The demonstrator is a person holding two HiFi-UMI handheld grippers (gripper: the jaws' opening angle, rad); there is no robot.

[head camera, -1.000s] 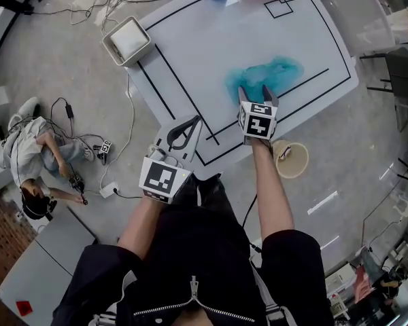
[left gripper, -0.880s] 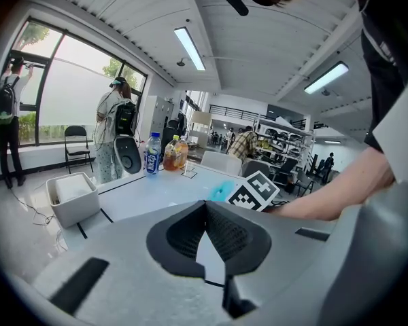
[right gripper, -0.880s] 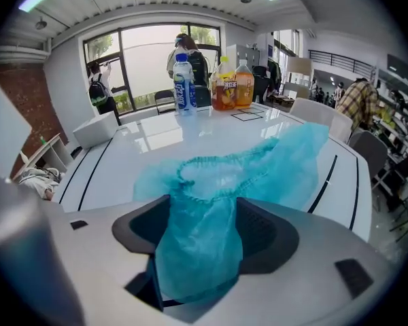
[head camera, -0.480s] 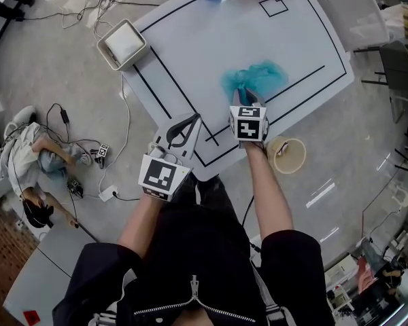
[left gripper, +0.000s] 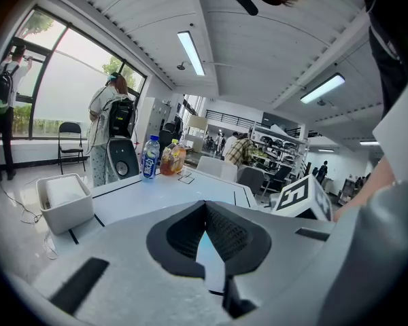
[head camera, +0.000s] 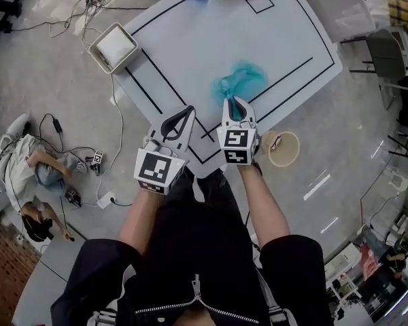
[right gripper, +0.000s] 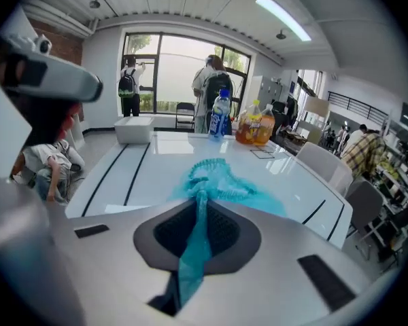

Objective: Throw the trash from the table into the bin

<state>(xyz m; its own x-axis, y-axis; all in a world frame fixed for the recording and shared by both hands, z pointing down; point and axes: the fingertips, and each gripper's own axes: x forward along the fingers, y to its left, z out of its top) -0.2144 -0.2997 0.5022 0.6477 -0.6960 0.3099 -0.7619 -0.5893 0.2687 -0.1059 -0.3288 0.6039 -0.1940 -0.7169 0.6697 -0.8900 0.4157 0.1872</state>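
The white table (head camera: 190, 39) is wide and slick, and most of the teal hair cap (head camera: 239, 80) lies spread on it near the front right corner, with only one twisted end lifted off. The round beige bin (head camera: 298, 151) stands on the floor just beside that corner, lower than the tabletop, and its mouth is small.

The likeliest trouble is the grip. The cloth is thin and gauzy and only a narrow strand is pinched, so it could slide out as the rest drags over the edge. A loose fold could also snag on the corner. The cap is very light, so if it is let go from high up it may drift or drape over the bin's rim and not fall in. It could also cling to the pads when the jaws part.

The right gripper (head camera: 236, 106) has just been closing and is now clamped almost fully together on that strand, which runs between its pads and out towards the bunched cap. The left gripper (head camera: 185, 111) hangs over the table's front edge, well apart from the cap, with its jaws together and nothing between them.
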